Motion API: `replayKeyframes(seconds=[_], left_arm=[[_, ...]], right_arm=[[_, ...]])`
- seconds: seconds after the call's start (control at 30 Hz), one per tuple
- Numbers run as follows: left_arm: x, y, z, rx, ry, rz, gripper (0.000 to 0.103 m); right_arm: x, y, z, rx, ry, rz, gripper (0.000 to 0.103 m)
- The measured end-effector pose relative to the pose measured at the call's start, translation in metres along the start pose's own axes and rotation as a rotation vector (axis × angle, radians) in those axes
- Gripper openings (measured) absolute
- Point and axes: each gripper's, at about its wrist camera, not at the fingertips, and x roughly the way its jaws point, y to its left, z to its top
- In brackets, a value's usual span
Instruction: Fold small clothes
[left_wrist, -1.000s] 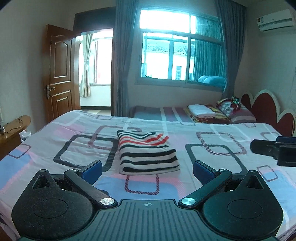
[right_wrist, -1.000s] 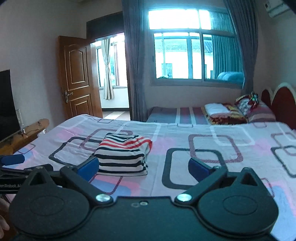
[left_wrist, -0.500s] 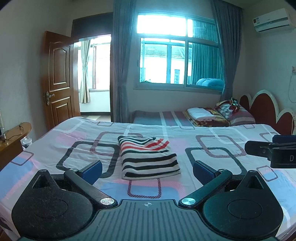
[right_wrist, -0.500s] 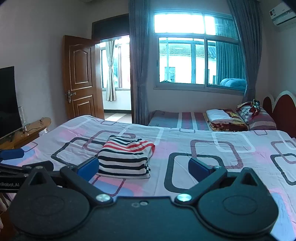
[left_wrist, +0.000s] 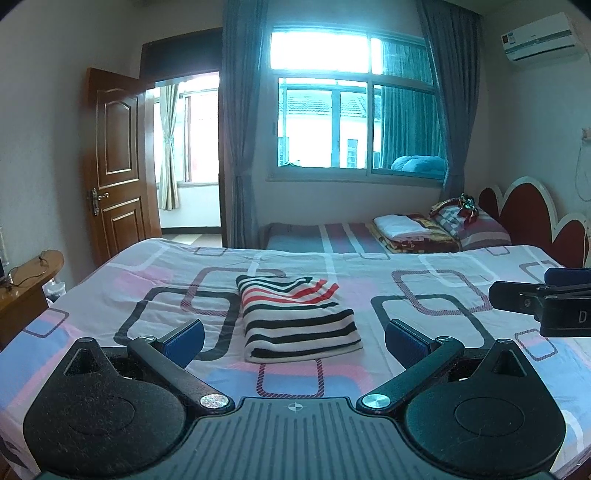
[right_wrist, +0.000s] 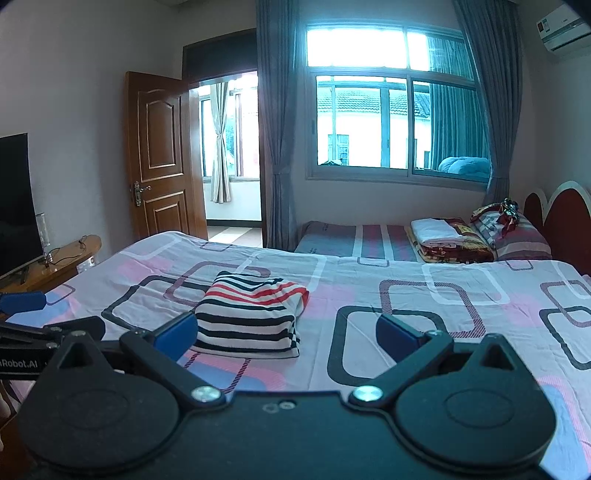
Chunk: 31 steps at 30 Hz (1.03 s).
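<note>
A folded striped garment (left_wrist: 299, 319) is seen lying flat on the patterned bedspread (left_wrist: 424, 295), at the centre of the left wrist frame, just above and between the spread blue pads of the left gripper (left_wrist: 293, 338), which is held wide apart and empty, clear of the cloth. In the right wrist frame the same garment (right_wrist: 251, 314) is placed left of centre, its near left corner partly hidden behind the left blue pad of the right gripper (right_wrist: 284, 332), whose jaws are likewise parted with nothing between them. The right gripper (left_wrist: 539, 306) is also seen at the right edge of the left wrist frame, well apart from the garment; the left gripper (right_wrist: 33, 332) is seen at the left edge of the right wrist frame. Bare bedspread is shown on all sides of the garment, widest toward the right of both frames, with the bed's far edge in the middle band below the window (left_wrist: 354, 122)
</note>
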Motion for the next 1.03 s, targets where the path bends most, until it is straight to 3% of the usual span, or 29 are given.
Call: replayKeyframes(seconds=[1.03], left_arm=[[0.000, -0.003, 0.004, 0.023, -0.026, 0.036, 0.103]], right_arm=[[0.012, -0.002, -0.002, -0.002, 0.025, 0.006, 0.102]])
